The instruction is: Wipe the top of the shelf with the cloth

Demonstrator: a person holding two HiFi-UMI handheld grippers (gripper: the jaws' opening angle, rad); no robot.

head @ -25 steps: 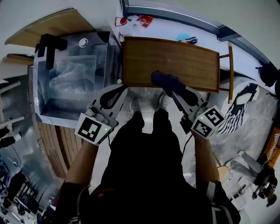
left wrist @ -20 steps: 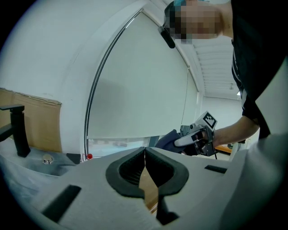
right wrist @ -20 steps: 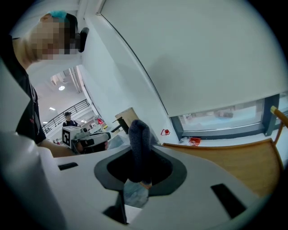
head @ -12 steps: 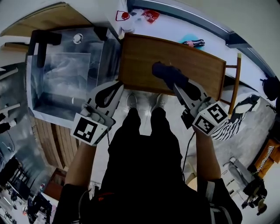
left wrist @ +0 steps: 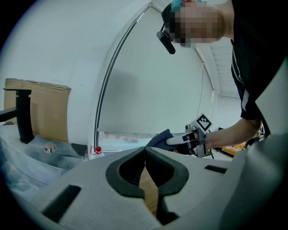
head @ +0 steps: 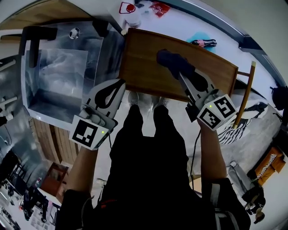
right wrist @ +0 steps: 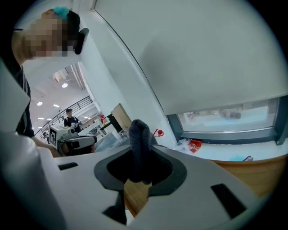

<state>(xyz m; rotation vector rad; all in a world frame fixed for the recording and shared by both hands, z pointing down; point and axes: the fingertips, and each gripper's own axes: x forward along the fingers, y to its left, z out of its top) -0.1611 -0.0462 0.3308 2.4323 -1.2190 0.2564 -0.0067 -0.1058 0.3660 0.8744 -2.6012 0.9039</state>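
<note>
Closest in, both tongs are held out in front of the person's dark trousers (head: 148, 148). The left tongs (head: 118, 86) hang just short of the near edge of the shelf top (head: 144, 63), with the jaws pressed together and nothing in them.

The right tongs (head: 181, 74) reach out over the board and are clamped on the dark blue cloth (head: 170, 59). The cloth is bunched up right at the jaw tips and looks to be sitting on the wood around mid-board.

The surface is plain brown wood with visible grain. Left of the left tongs there's a basin wrapped in clear plastic (head: 58, 76) with a black tap (left wrist: 22, 114). Off to the right of the right tongs some striped fabric (head: 238, 128) lies on the pale floor.

Past the shelf's far edge runs a white sill (head: 180, 24) with a red packet (head: 160, 8) and something teal (head: 198, 39) on it. Behind that is the window frame (right wrist: 225, 132).
</note>
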